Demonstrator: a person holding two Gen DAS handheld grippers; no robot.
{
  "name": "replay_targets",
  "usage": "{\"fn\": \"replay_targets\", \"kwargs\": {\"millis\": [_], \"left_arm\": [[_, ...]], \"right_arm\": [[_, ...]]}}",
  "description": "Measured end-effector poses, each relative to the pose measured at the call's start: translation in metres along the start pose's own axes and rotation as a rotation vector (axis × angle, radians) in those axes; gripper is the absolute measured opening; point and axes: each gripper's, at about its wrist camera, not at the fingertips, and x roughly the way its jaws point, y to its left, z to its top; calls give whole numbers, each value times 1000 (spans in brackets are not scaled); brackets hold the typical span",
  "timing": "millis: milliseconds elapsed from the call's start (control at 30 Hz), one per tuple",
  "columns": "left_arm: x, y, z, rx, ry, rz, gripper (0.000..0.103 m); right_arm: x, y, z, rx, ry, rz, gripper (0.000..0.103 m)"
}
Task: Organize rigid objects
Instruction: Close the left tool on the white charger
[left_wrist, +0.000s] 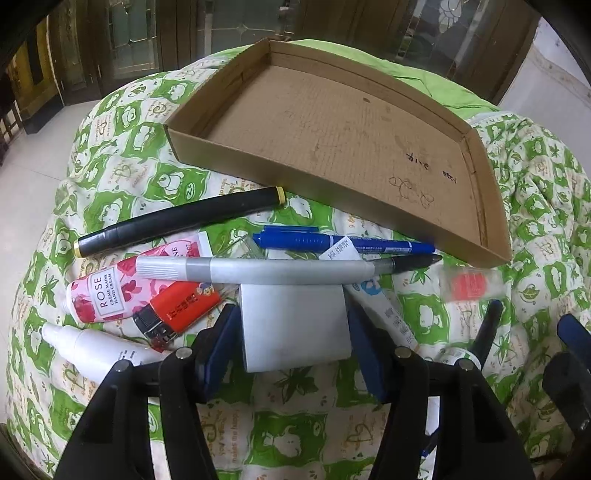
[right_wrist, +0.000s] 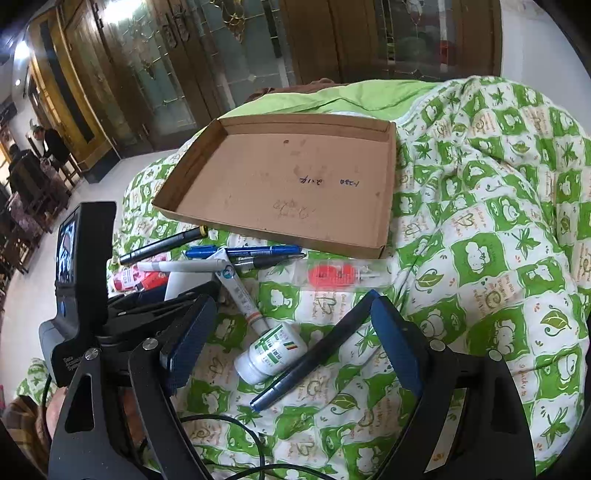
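On the near side of the bed, over the green-and-white quilt, the clutter sits in one loose heap just short of the cardboard tray, which lies bare at the far side, presumably so everything can be gathered into it. The left hand-held gripper straddles a flat white box, its blue pads at or almost at the two sides; I cannot tell whether they press yet. A grey-and-white marker lies across the box's far edge and would likely roll off when the box rises. Beyond it lie a blue marker and a black marker; to the left, a rose hand cream tube and a red lighter. The right hand-held gripper hangs spread over a white medicine bottle and a dark pen, gripping neither, apparently waiting its turn.
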Motion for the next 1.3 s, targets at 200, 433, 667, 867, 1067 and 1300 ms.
{"fn": "replay_targets", "kwargs": {"millis": [200, 433, 667, 867, 1067, 1300], "left_arm": [[-21, -1, -20, 38, 4, -7, 59], [-38, 6, -51, 68, 38, -18, 59], [-46, 8, -62, 96, 62, 2, 60], [-43, 11, -64, 88, 77, -2, 60], [-41, 15, -65, 72, 73, -22, 60], [-45, 36, -66, -5, 62, -102, 60]], "right_arm": [[-1, -2, 0, 3, -7, 4, 87], [-1, 6, -2, -30, -2, 15, 87], [6, 9, -9, -41, 34, 25, 87], [5, 9, -9, -38, 32, 41, 87], [4, 10, -9, -42, 31, 45, 87], [-3, 8, -5, -33, 5, 74, 87]]}}
